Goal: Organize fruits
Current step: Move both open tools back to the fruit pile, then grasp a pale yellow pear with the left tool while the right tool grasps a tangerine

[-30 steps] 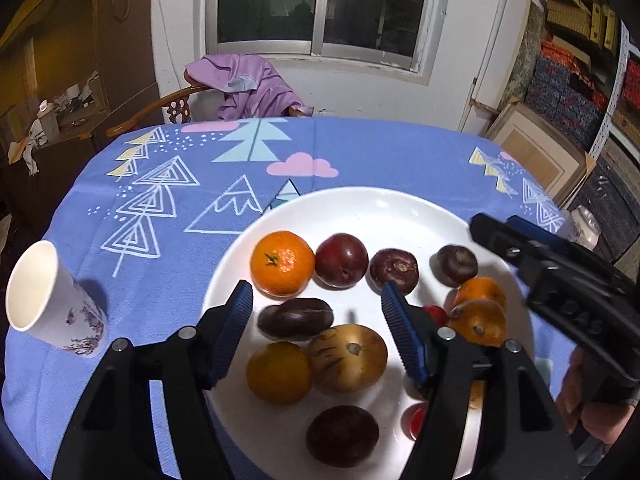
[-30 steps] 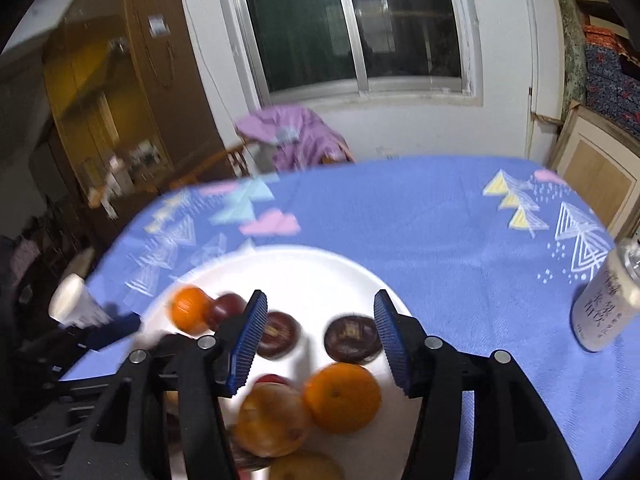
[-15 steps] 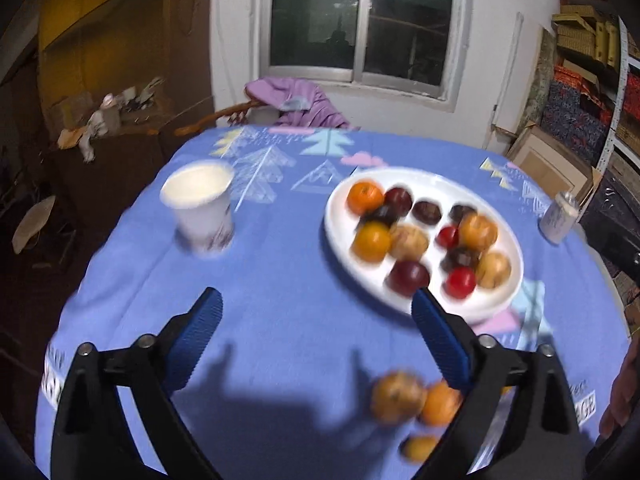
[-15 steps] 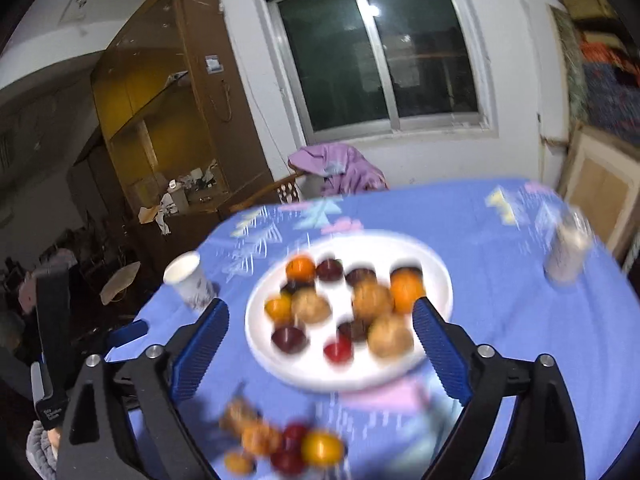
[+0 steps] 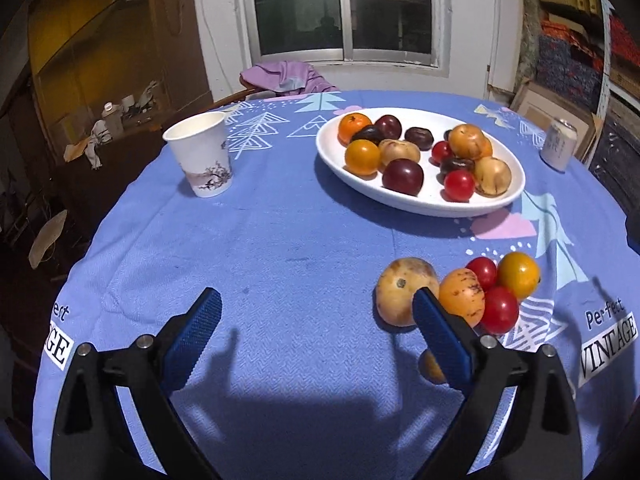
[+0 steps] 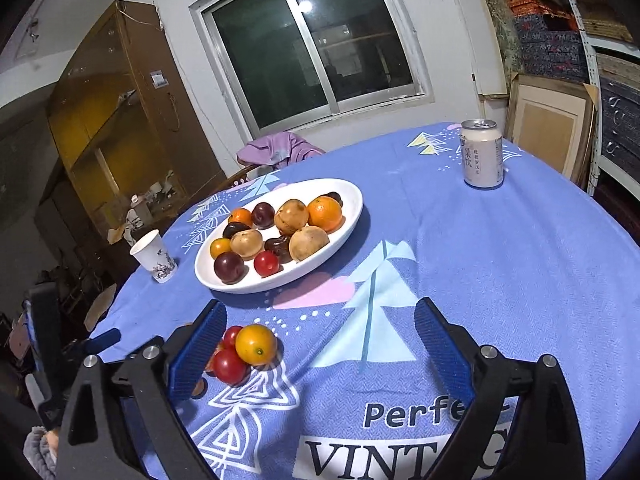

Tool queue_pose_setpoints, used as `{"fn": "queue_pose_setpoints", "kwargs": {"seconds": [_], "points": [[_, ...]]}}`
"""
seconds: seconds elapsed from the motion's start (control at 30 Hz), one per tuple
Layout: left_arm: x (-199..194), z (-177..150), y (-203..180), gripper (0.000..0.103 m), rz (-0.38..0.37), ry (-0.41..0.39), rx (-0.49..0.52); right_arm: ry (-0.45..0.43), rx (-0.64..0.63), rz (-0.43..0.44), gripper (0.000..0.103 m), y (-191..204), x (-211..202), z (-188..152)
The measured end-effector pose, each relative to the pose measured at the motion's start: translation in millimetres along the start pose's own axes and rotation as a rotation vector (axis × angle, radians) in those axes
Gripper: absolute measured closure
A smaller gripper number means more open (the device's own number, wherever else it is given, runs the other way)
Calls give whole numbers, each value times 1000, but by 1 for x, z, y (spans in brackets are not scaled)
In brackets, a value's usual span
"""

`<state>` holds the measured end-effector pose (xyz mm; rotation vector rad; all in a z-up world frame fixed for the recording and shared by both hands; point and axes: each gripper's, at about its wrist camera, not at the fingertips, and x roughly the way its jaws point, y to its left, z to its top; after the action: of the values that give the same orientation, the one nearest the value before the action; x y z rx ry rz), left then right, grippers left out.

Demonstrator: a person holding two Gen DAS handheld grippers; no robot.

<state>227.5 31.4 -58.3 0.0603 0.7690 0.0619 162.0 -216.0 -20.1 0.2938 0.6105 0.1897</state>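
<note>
Here, in the left wrist view, the left gripper (image 5: 316, 330) is spread wide, holds nothing, and hangs above the blue tablecloth (image 5: 280, 240). A white oval plate (image 5: 516, 184) carrying oranges, dark plums, tan fruits and red tomatoes stands beyond it, right of centre. A loose cluster of fruits (image 5: 460, 292) lies on the cloth just beside the right finger: a tan fruit, an orange speckled one, two red tomatoes and a yellow-orange one, all touching. A paper cup (image 5: 200, 154) stands upright to the left, and a can (image 5: 559, 144) stands at the far right.

In the right wrist view, the right gripper (image 6: 320, 348) is likewise wide apart and empty. The cluster of fruits (image 6: 244, 350) sits just inside its left finger, partly hidden by it. The plate (image 6: 352, 216) lies further back, the can (image 6: 482, 154) upright at the far right, the cup (image 6: 154, 256) at the left.
</note>
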Motion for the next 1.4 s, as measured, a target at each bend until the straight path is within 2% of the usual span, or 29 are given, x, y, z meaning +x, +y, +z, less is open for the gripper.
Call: {"fn": "queue_pose_setpoints", "kwargs": {"seconds": [0.23,0.4,0.47,0.5,0.57,0.6,0.67,0.77,0.83,0.9,1.0,1.17,1.33,1.4], "points": [[10,0,-16,8,-3,10,67,-2,-32,3,7,7,-1,1],[17,2,-21,4,8,16,91,11,-33,4,7,7,1,1],[14,3,-16,4,32,0,86,11,-33,3,7,7,1,1],[11,5,-10,4,72,-22,79,10,-32,2,7,6,1,1],[8,10,8,4,149,-42,34,11,-27,2,7,6,2,1],[9,11,24,4,157,-35,-21,12,-25,3,7,5,2,1],[10,13,51,4,130,-4,-132,15,-20,7,7,4,2,0],[10,13,66,4,55,4,-219,13,-24,11,7,5,2,0],[10,12,57,4,35,-1,-185,14,-29,11,7,6,2,-1],[9,11,41,4,74,-25,-110,16,-32,10,7,6,2,-1],[10,8,23,4,82,-40,-33,17,-34,11,7,7,2,-1],[23,17,9,4,66,-31,-15,25,-42,6,7,8,4,-3],[38,23,4,4,19,-6,-15,35,-66,0,7,12,6,-5],[39,23,1,10,0,-4,2,39,-69,1,7,13,7,-6]]}}
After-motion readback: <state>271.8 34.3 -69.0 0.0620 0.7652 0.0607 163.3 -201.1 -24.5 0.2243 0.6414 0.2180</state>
